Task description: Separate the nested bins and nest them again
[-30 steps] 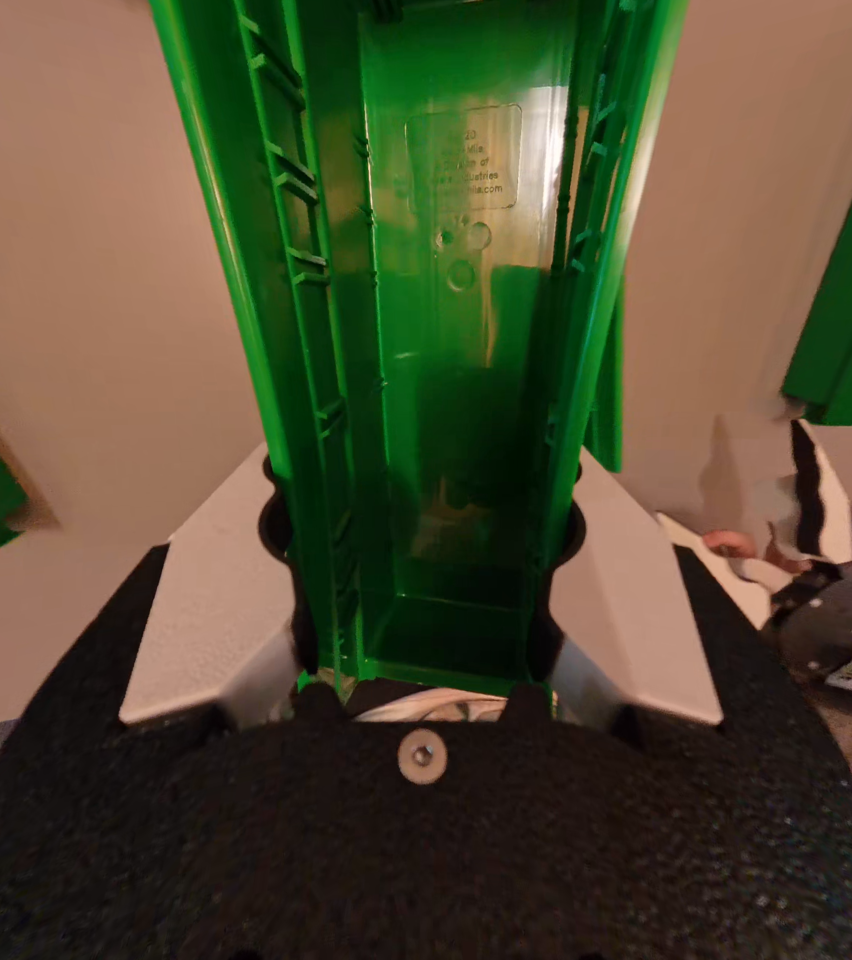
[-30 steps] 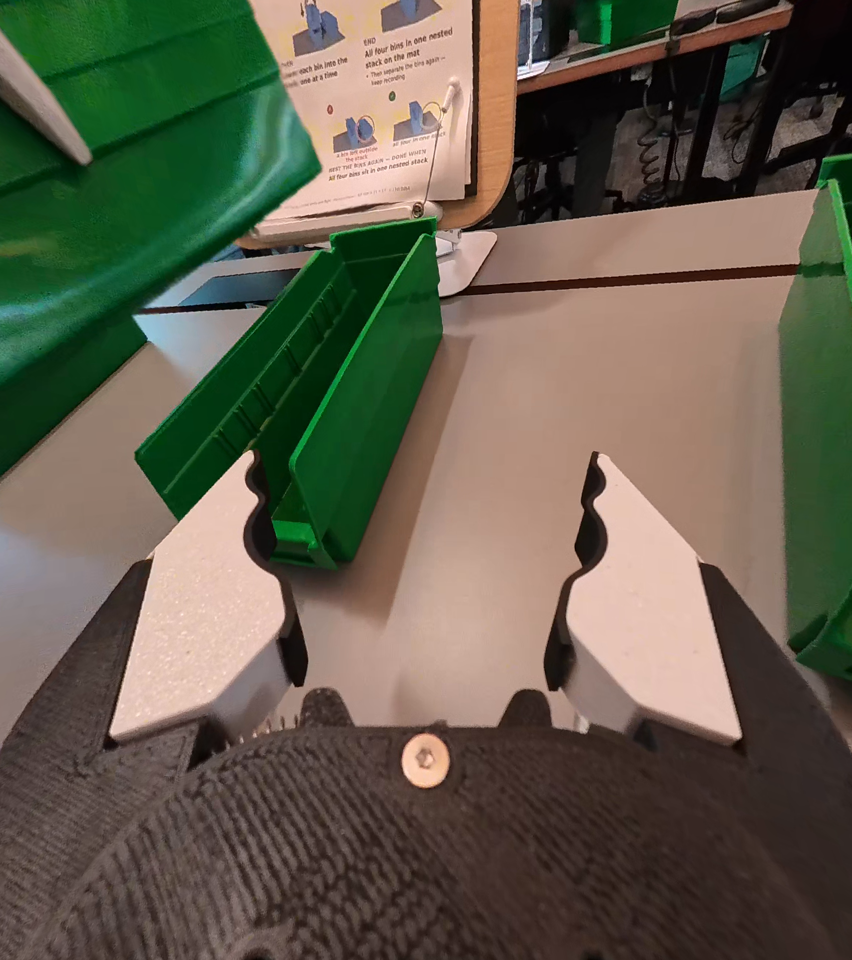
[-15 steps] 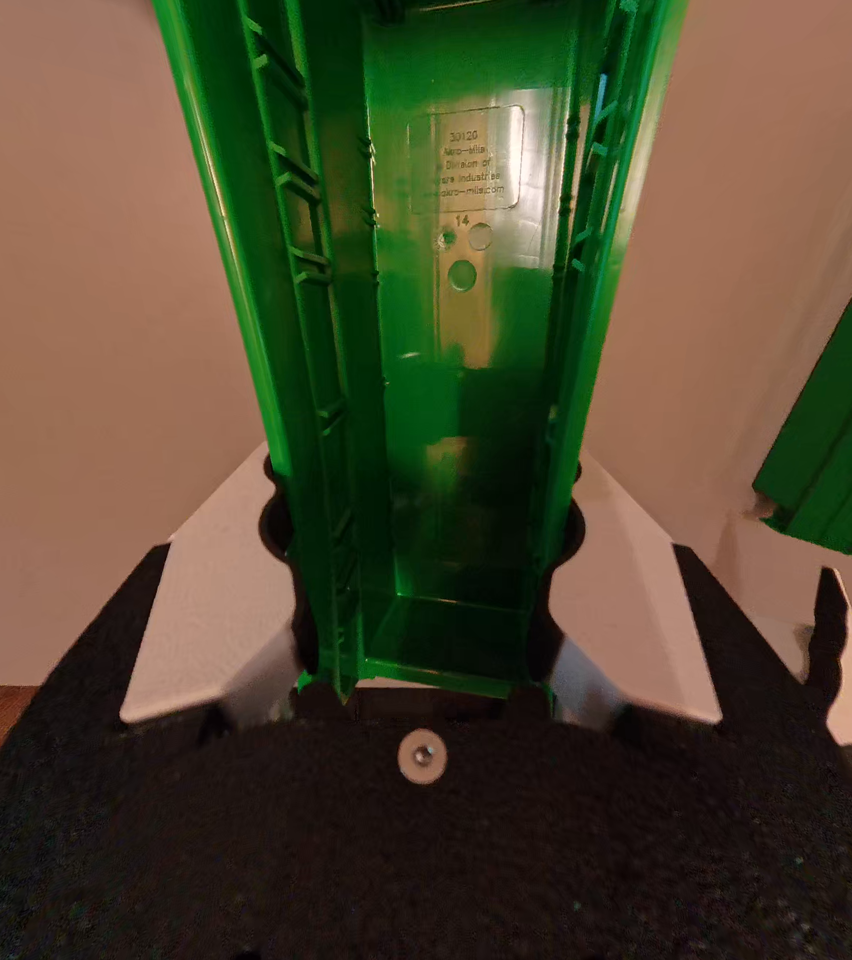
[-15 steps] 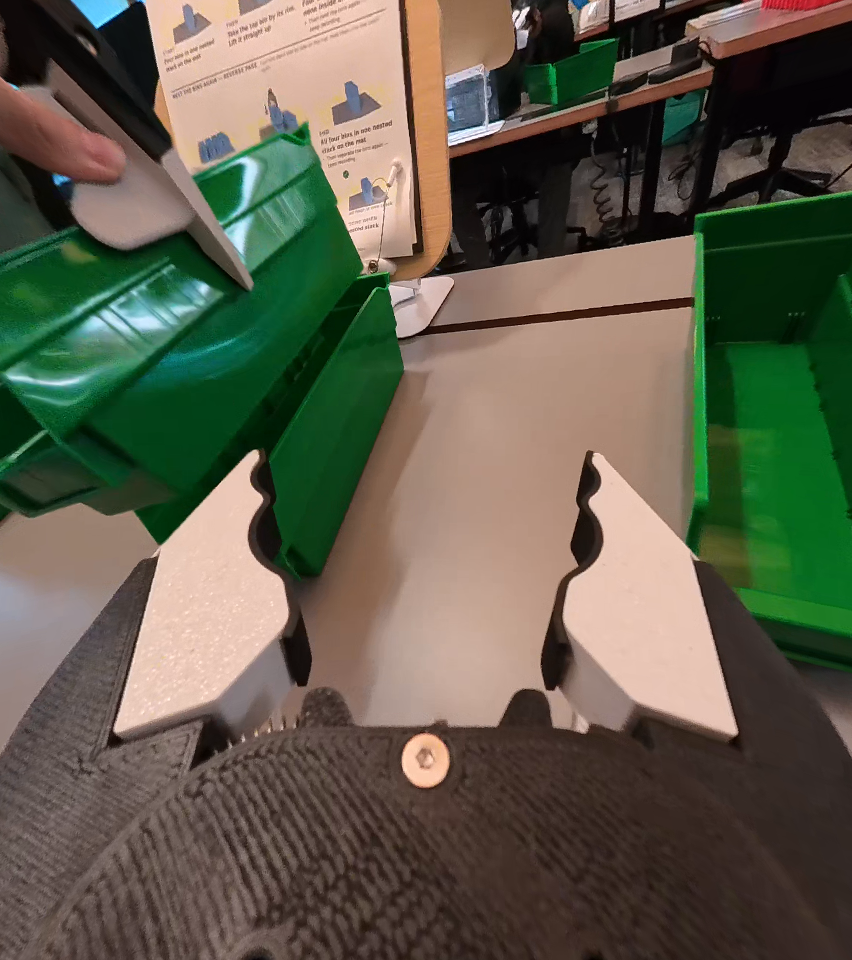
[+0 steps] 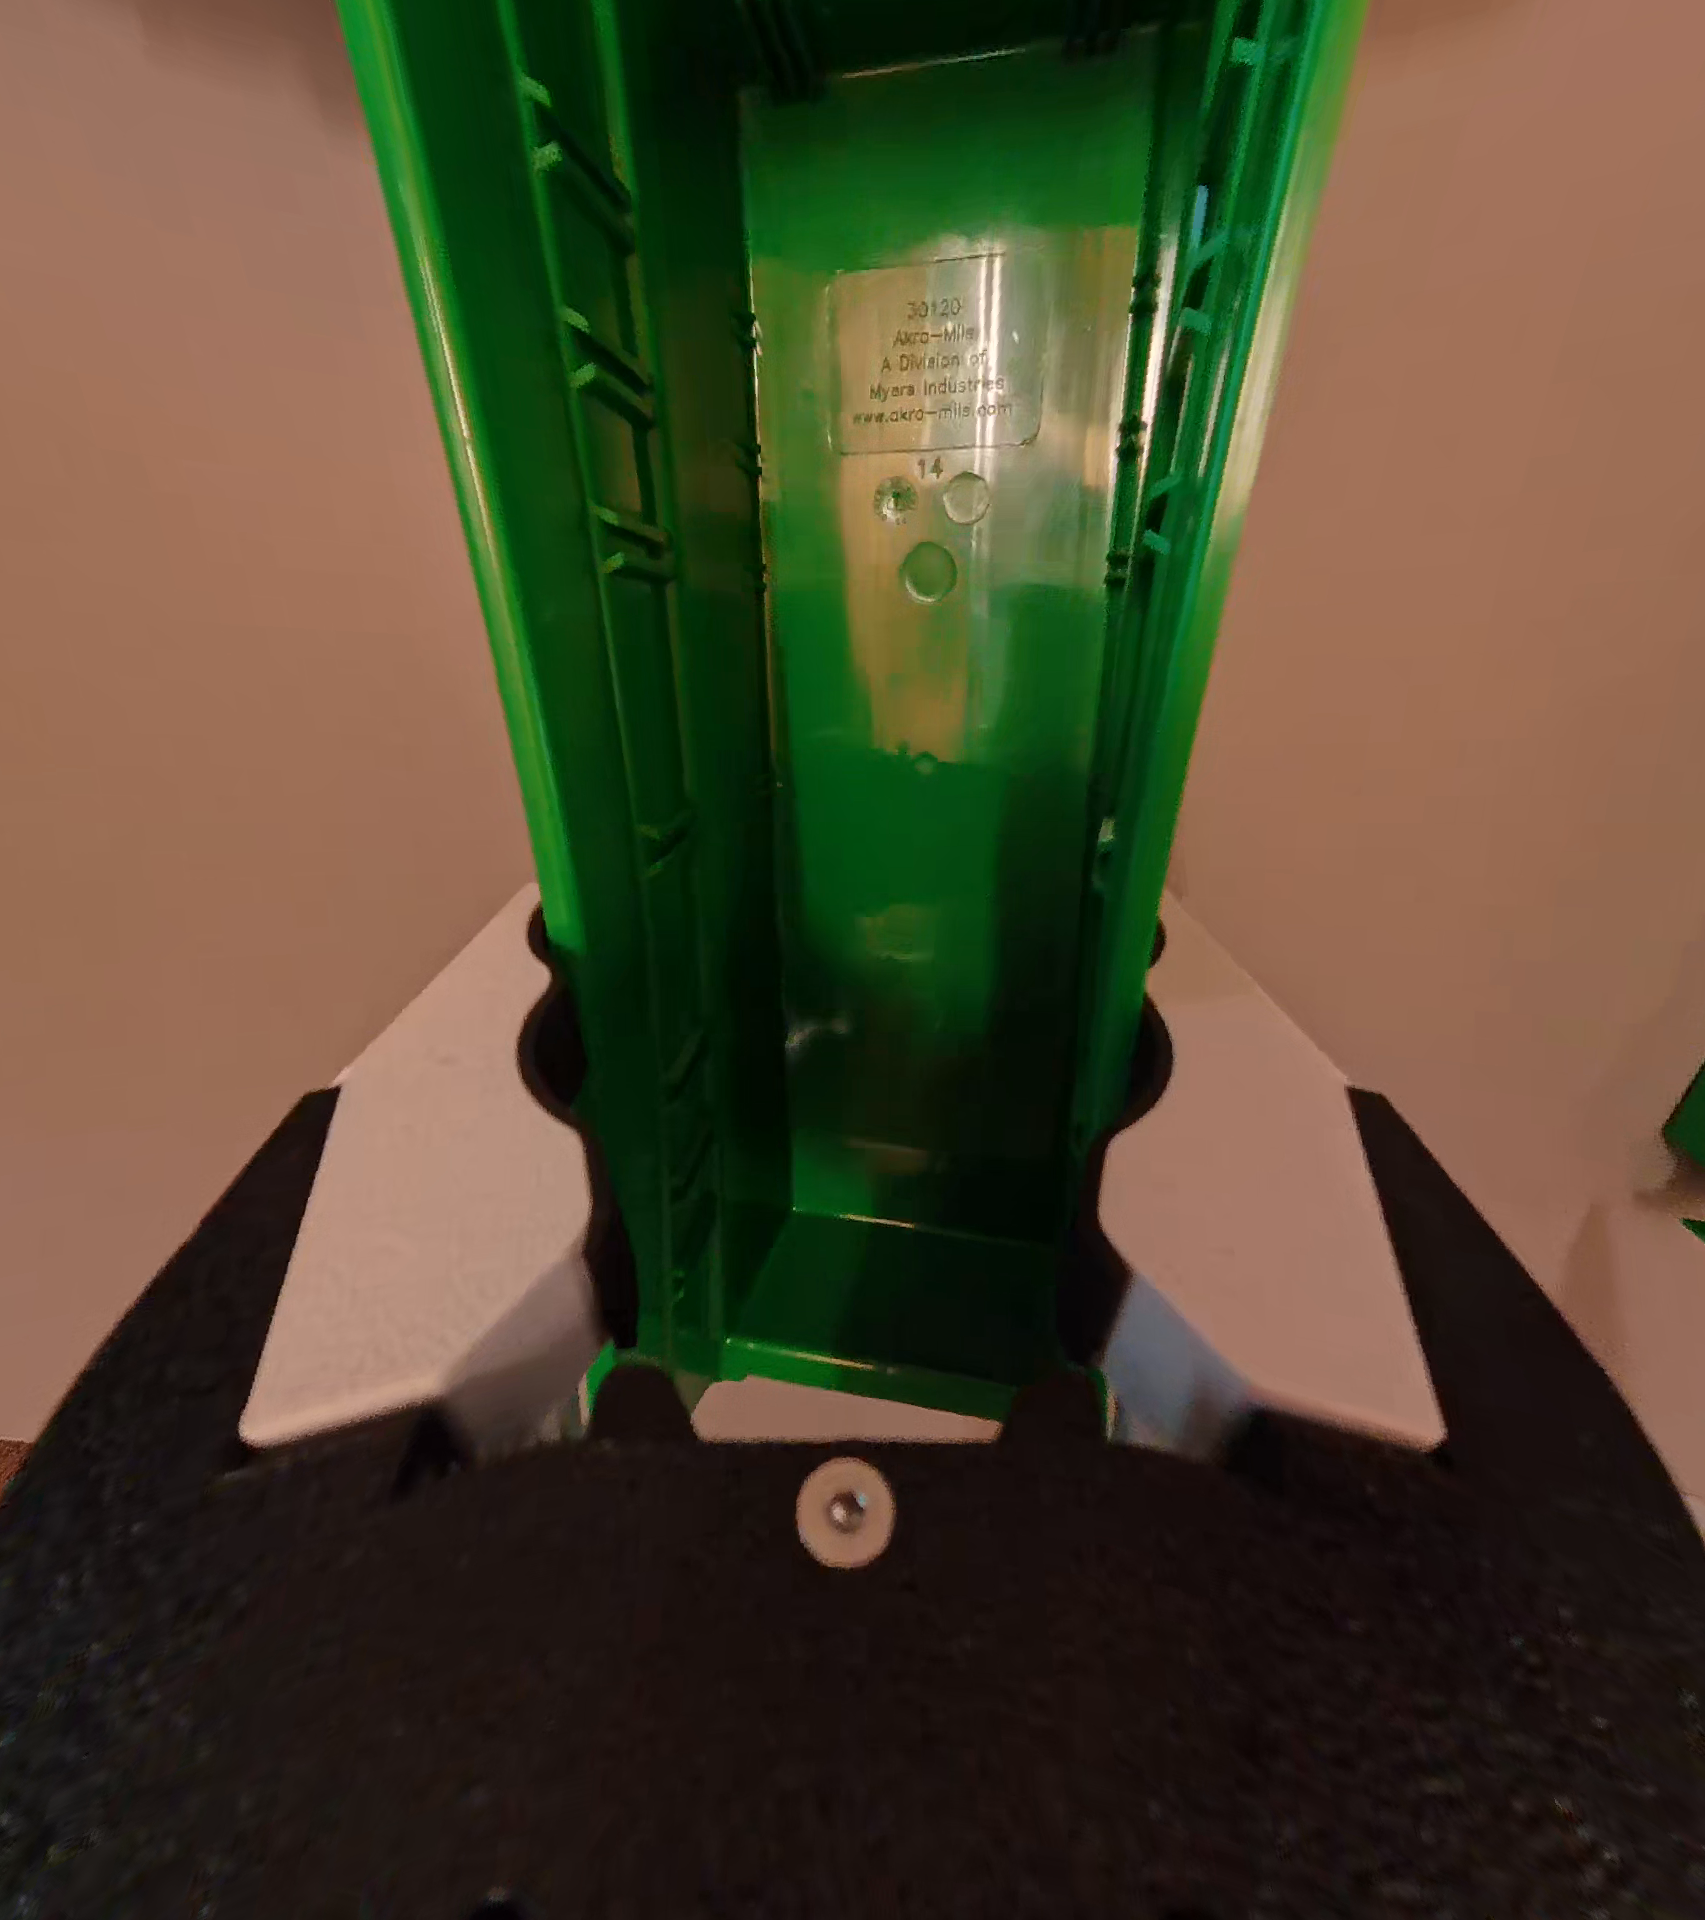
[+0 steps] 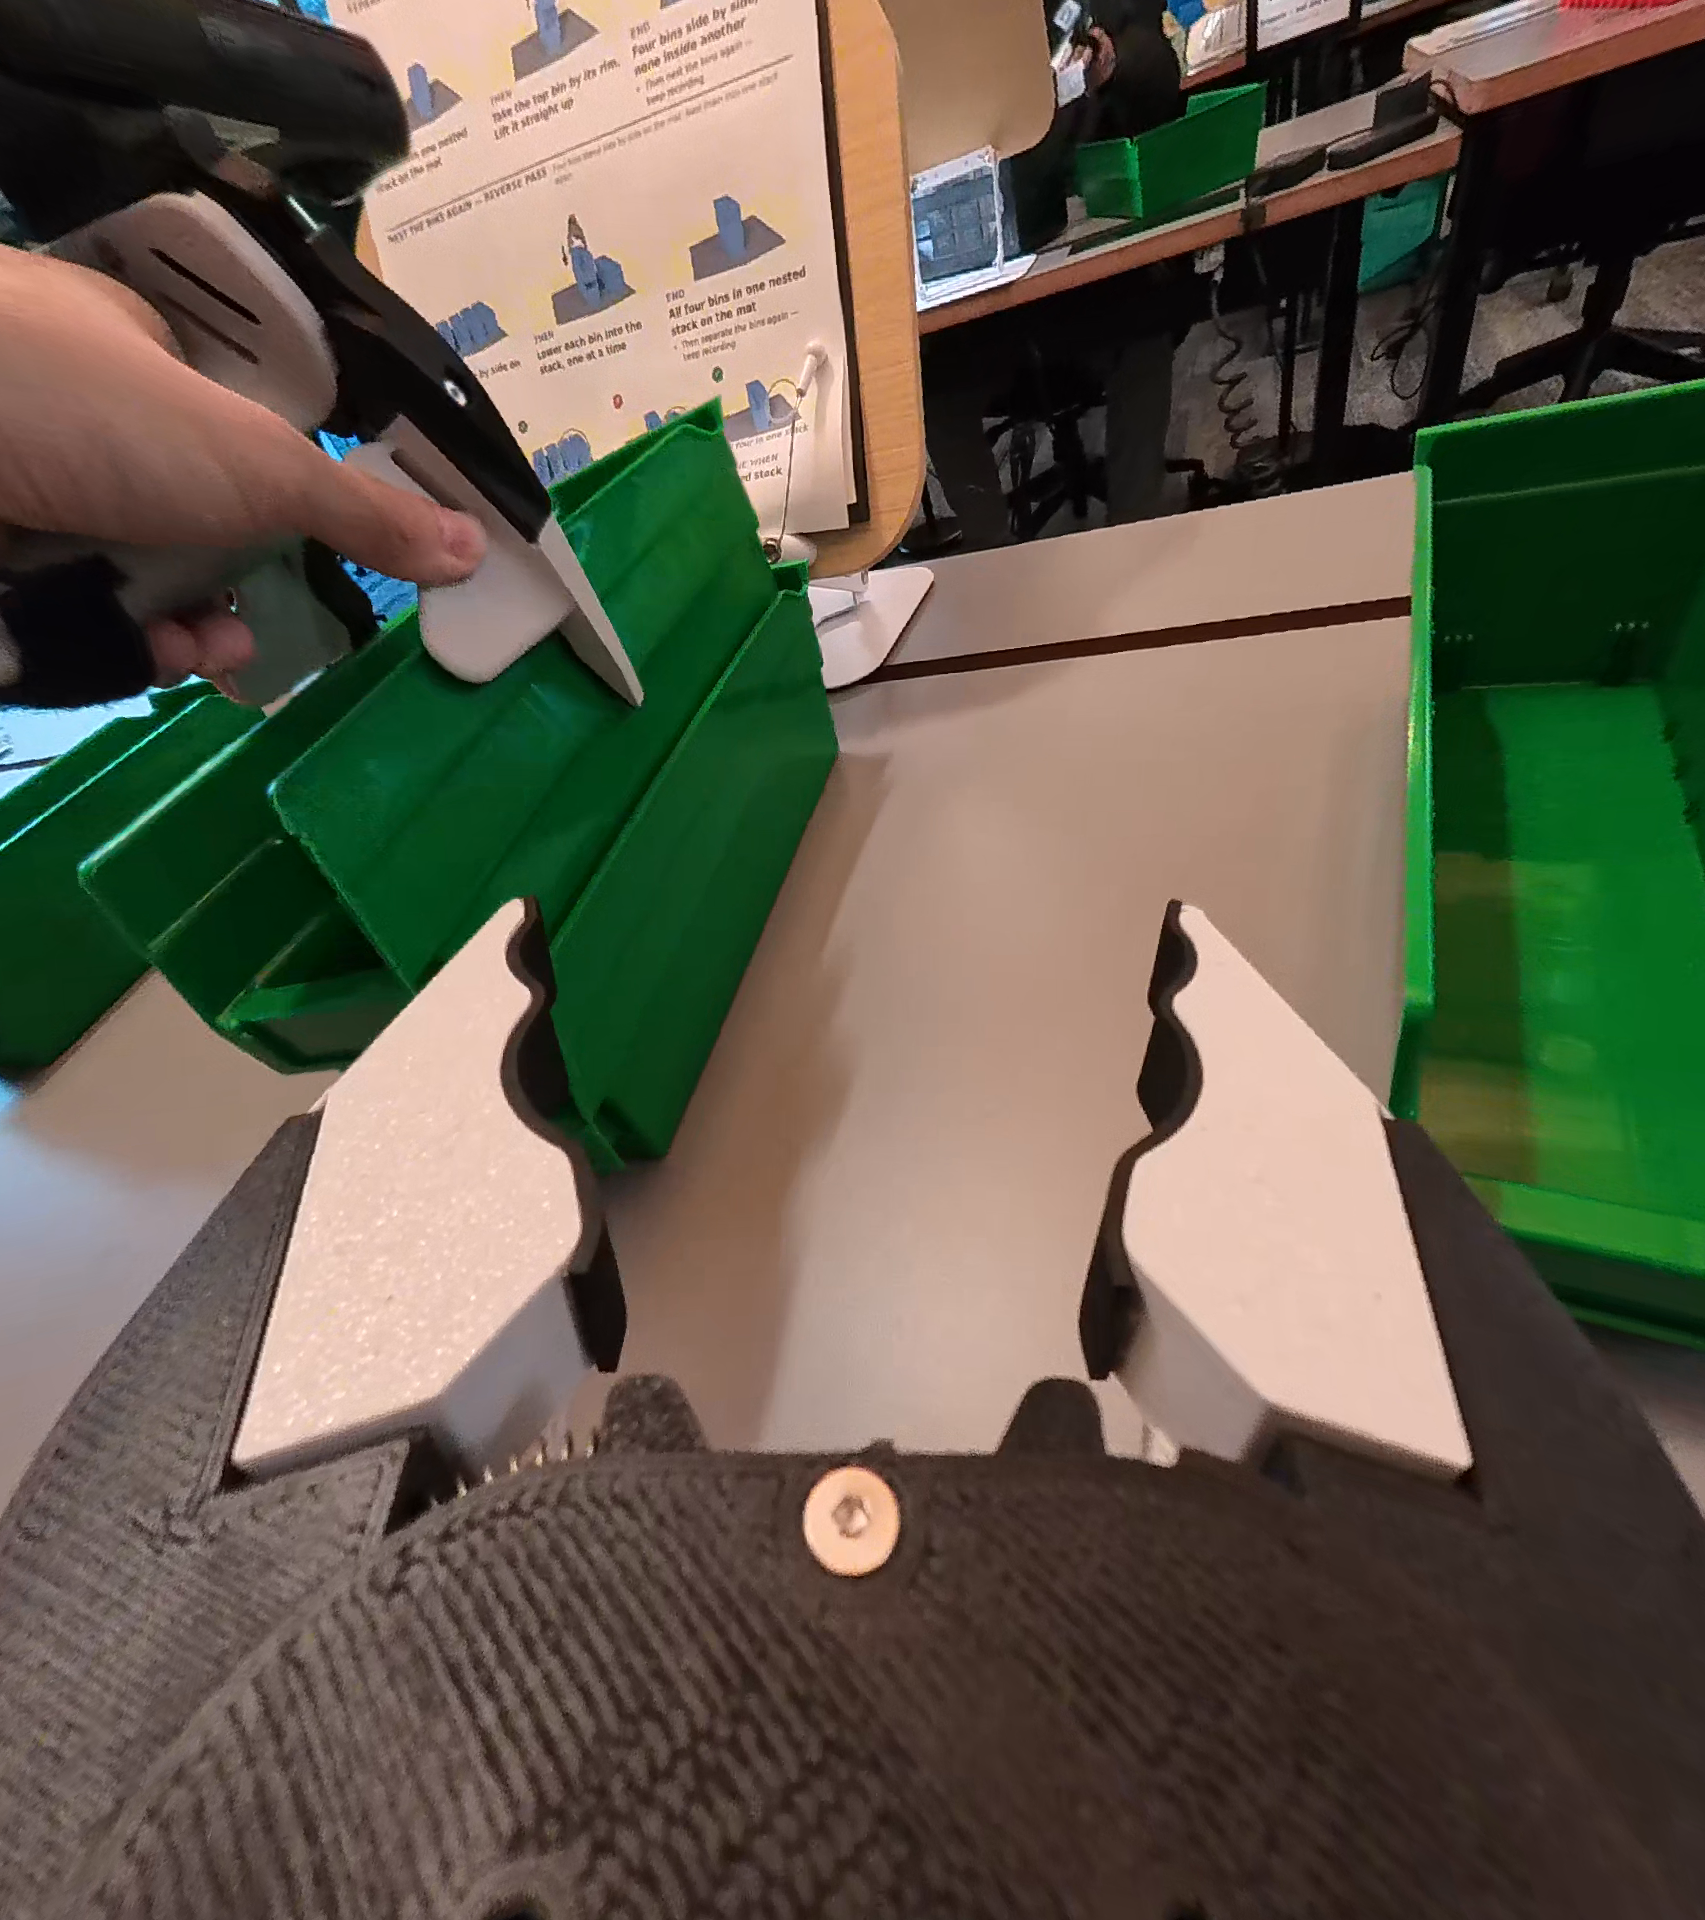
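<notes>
Left gripper [image 5: 853,1049] has its jaws clamped across a narrow green bin [image 5: 931,644], tilted into another bin [image 6: 692,914] on the bench [image 6: 1035,831]. Right gripper [image 6: 848,1132] hovers nearby, jaws apart, empty; wide bin [image 6: 1606,914] at right.
</notes>
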`<state>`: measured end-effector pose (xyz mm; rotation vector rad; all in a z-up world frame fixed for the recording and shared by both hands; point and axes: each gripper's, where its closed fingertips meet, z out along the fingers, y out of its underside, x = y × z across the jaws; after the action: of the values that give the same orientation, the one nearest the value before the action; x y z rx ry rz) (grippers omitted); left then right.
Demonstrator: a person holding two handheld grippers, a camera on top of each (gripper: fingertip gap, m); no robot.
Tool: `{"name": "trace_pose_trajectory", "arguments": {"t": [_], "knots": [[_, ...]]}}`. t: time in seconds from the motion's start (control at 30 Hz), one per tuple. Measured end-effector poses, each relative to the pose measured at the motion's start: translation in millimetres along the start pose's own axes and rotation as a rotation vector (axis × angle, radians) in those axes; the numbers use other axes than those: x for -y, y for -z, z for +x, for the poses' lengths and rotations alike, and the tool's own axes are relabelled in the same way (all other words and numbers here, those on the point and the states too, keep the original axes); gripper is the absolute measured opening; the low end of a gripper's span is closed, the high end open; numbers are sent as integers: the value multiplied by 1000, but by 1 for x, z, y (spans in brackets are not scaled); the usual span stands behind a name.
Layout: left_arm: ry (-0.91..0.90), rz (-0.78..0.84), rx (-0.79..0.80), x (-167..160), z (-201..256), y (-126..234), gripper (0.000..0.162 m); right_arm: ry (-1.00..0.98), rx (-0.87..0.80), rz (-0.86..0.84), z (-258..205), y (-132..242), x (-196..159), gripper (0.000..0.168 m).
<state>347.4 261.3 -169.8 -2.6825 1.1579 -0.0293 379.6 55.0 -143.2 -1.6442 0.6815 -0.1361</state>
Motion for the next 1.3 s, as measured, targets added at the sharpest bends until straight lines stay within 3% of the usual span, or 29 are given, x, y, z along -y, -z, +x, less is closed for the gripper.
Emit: {"name": "trace_pose_trajectory", "arguments": {"t": [0.7,0.93,1.3], "knots": [[-26,79,72,6,2,-14,107,14,22,-59,-9,-13,-17,113],[-51,122,45,8,4,-18,125,24,22,-66,-11,-15,-19,113],[-46,146,-108,17,12,5,119,23,24,-89,-11,-20,-27,113]]}}
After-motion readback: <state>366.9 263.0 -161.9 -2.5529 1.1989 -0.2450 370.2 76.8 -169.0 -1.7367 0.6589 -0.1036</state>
